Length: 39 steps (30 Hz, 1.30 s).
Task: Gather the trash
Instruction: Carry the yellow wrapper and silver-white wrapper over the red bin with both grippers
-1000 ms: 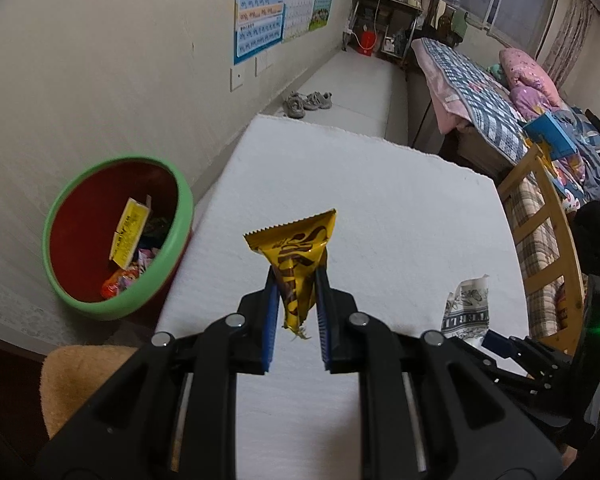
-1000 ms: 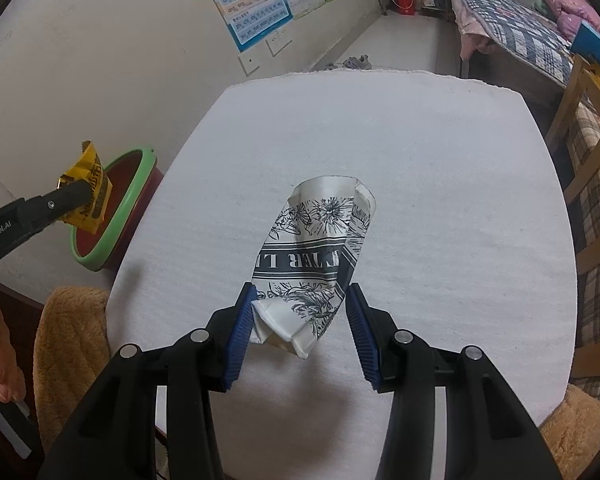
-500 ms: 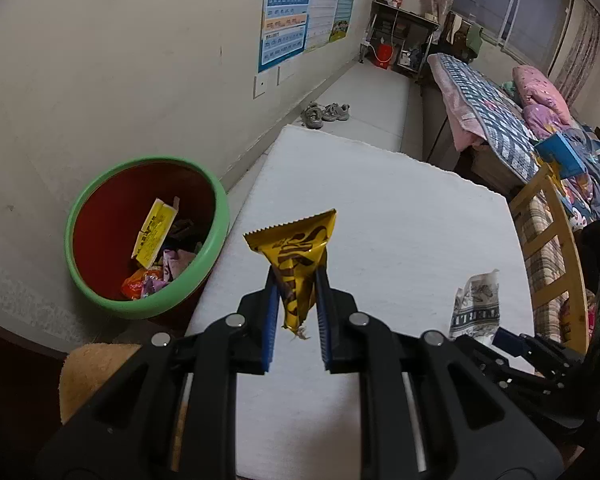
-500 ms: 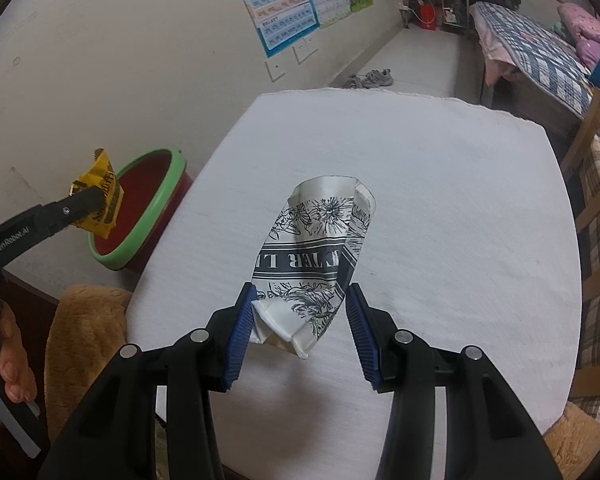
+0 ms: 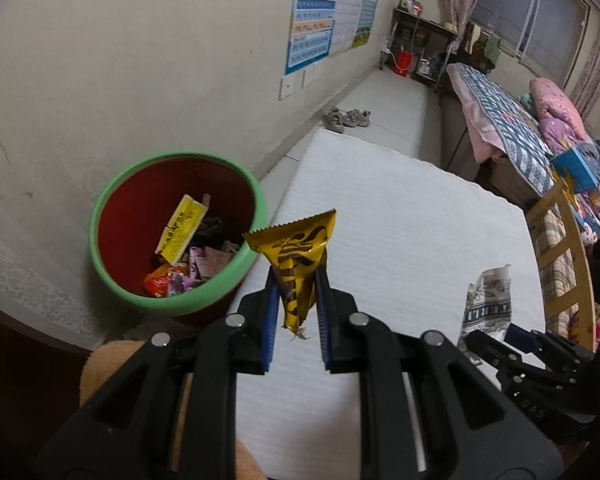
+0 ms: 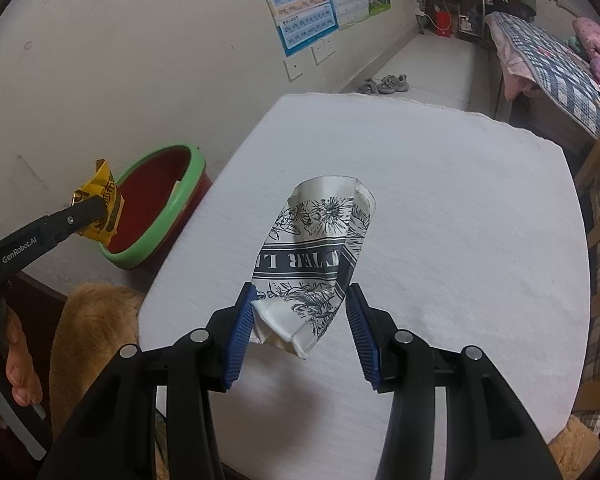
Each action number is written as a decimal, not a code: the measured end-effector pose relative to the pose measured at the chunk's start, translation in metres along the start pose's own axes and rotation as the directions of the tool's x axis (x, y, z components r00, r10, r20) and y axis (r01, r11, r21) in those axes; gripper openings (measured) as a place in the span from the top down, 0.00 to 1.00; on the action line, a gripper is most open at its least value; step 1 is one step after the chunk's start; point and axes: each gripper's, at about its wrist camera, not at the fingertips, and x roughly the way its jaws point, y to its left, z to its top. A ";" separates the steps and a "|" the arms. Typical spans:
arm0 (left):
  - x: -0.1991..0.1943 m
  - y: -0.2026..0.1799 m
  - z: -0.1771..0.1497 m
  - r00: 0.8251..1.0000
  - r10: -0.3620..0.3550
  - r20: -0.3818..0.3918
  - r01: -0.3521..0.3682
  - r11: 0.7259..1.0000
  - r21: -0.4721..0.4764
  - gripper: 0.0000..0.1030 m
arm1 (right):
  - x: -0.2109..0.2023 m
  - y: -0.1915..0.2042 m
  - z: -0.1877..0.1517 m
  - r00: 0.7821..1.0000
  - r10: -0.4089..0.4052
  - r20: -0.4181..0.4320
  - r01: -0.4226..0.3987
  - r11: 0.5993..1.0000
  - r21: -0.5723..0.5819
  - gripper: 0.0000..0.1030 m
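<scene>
The left gripper (image 5: 296, 312) had its jaws clamped on a glossy yellow wrapper (image 5: 298, 256) beside the green-rimmed red bin (image 5: 172, 308), while the right gripper (image 6: 300, 330) pinched a crumpled printed paper cup (image 6: 316, 256) above the white ribbed tabletop (image 6: 460, 220), its lettering partly hidden.

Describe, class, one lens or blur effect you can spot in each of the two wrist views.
Left wrist view: the green-rimmed bin is smeared along its right edge, while the yellow wrapper stays sharp. Right wrist view: the fisheye bows the white table edge into a curve and blackens the corners.
</scene>
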 end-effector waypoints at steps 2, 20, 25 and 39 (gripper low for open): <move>0.000 0.006 0.000 1.000 0.006 -0.001 -0.006 1.000 -0.010 0.84 | 0.000 0.005 0.003 1.000 0.005 0.005 -0.005 1.000 -0.007 0.56; 0.006 0.035 -0.001 0.999 0.041 -0.009 -0.042 0.997 -0.069 0.84 | 0.011 0.028 0.011 1.000 0.023 -0.021 -0.024 0.998 -0.053 0.56; 0.006 0.043 -0.001 0.999 0.050 -0.008 -0.050 0.995 -0.081 0.84 | 0.014 0.030 0.015 0.999 0.027 -0.025 -0.029 0.998 -0.062 0.56; 0.010 0.066 0.001 0.997 0.082 -0.010 -0.083 0.990 -0.111 0.84 | 0.020 0.058 0.029 0.998 0.056 -0.020 -0.058 0.992 -0.109 0.56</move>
